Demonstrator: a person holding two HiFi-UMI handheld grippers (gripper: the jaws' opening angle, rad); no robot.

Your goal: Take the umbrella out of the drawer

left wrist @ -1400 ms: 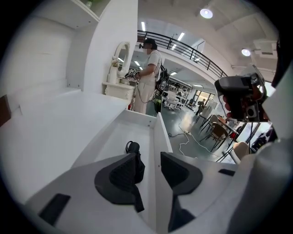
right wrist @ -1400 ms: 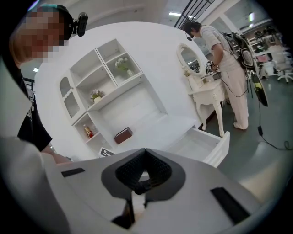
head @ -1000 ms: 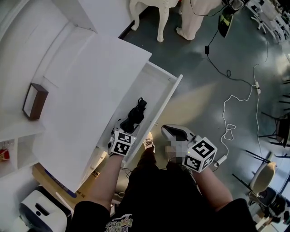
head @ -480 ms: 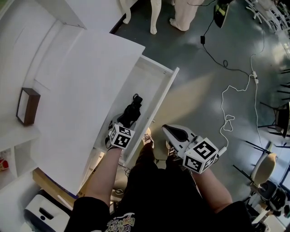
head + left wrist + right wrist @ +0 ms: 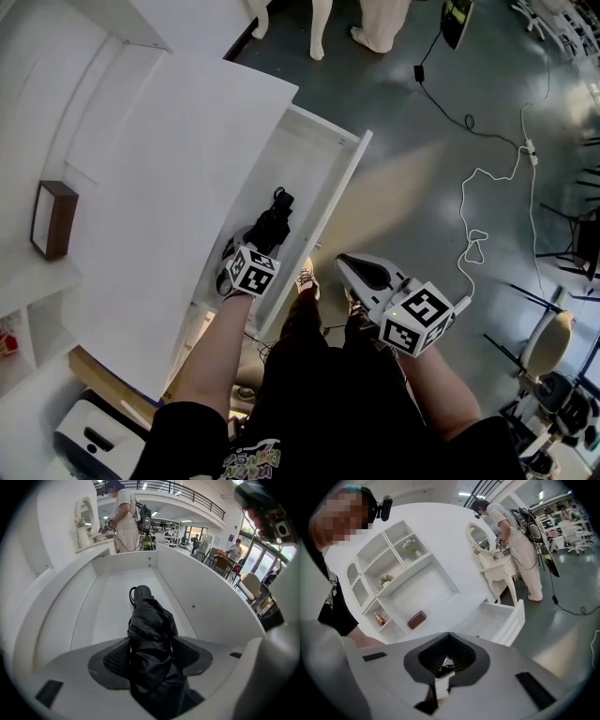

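Observation:
A folded black umbrella [image 5: 272,223] lies lengthwise in the open white drawer [image 5: 342,202]. My left gripper [image 5: 248,246] points steeply down over its near end. In the left gripper view the umbrella [image 5: 149,630] runs between the two wide-spread jaws, with dark pads [image 5: 113,659] showing on either side of it. The pads do not visibly press on the fabric, and the umbrella rests on the drawer floor [image 5: 112,606]. My right gripper [image 5: 354,267] hovers over the floor to the right of the drawer front. In its own view the right gripper [image 5: 449,638] is shut on nothing.
The white cabinet top [image 5: 178,178] overhangs the drawer's left side. A brown box [image 5: 53,217] stands on a shelf at left. Cables [image 5: 478,244] trail over the grey floor at right. The person's legs and shoes [image 5: 306,277] stand by the drawer front.
My left gripper has sunk into the drawer and tilted more steeply onto the umbrella's near end. The right gripper has stayed about where it was.

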